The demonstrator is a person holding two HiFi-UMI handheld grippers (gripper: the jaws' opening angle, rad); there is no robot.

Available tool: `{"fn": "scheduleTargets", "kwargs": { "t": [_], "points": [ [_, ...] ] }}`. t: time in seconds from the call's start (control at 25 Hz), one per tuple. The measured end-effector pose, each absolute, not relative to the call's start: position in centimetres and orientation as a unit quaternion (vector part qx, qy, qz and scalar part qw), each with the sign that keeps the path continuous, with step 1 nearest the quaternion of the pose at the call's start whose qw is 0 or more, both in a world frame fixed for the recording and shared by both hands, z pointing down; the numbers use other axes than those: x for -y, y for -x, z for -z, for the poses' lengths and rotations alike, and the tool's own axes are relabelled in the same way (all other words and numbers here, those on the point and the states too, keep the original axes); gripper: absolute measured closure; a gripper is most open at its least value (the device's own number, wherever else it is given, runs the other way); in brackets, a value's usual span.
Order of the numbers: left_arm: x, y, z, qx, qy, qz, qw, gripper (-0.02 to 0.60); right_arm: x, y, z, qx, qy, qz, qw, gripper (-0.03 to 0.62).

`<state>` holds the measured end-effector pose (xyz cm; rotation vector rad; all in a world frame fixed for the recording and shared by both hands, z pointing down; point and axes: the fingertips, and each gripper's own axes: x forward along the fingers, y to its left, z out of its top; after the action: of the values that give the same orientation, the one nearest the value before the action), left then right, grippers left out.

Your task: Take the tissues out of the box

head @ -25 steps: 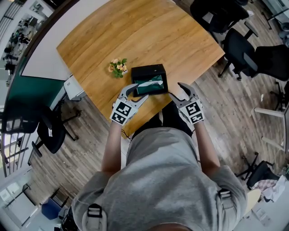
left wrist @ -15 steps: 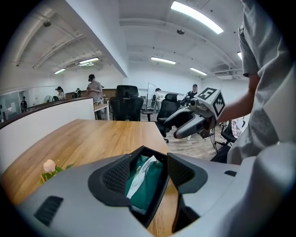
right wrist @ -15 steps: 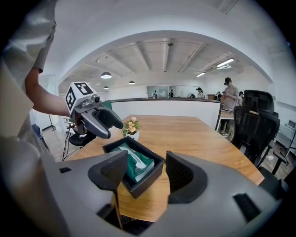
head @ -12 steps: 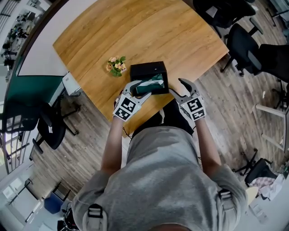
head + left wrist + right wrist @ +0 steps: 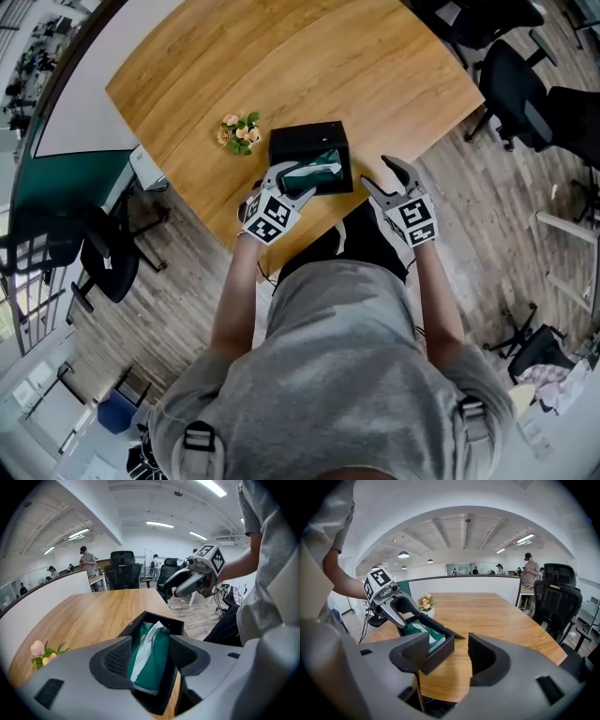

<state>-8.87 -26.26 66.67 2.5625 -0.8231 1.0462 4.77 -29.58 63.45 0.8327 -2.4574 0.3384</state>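
Both our claws gape: left claw (image 5: 150, 654) straddles the green tissue pack (image 5: 314, 174), white sheet (image 5: 146, 648) showing, inside the black box (image 5: 439, 656); right claw (image 5: 448, 656) empty.

**Where things lie around the box**

The box (image 5: 307, 137) sits on the table (image 5: 309, 56) near its front edge, with the tissue pack (image 5: 317, 172) inside. The flowers (image 5: 239, 133) stand just left of the box. The left gripper (image 5: 292, 185) hangs over its near left corner. The right gripper (image 5: 377, 173) is off its right side, apart.
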Motion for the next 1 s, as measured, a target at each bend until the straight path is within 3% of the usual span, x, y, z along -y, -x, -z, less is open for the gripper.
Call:
{"fn": "scheduleTargets", "kwargs": {
  "t": [0.52,0.8,1.0],
  "points": [
    [27.4,7.4,-70.9,0.222,-0.864,-0.441,0.095,0.322,31.3,-8.2,-63.8,0.897,-0.332,-0.122,0.265,0.328],
    [27.5,7.1,-71.5,0.209,-0.859,-0.458,0.093,0.366,31.2,-9.2,-63.8,0.893,-0.339,-0.133,0.265,0.329],
    [27.2,7.1,-72.1,0.198,-0.849,-0.487,0.052,0.428,31.4,-9.1,-64.0,0.893,-0.341,-0.124,0.267,0.338]
  ]
}}
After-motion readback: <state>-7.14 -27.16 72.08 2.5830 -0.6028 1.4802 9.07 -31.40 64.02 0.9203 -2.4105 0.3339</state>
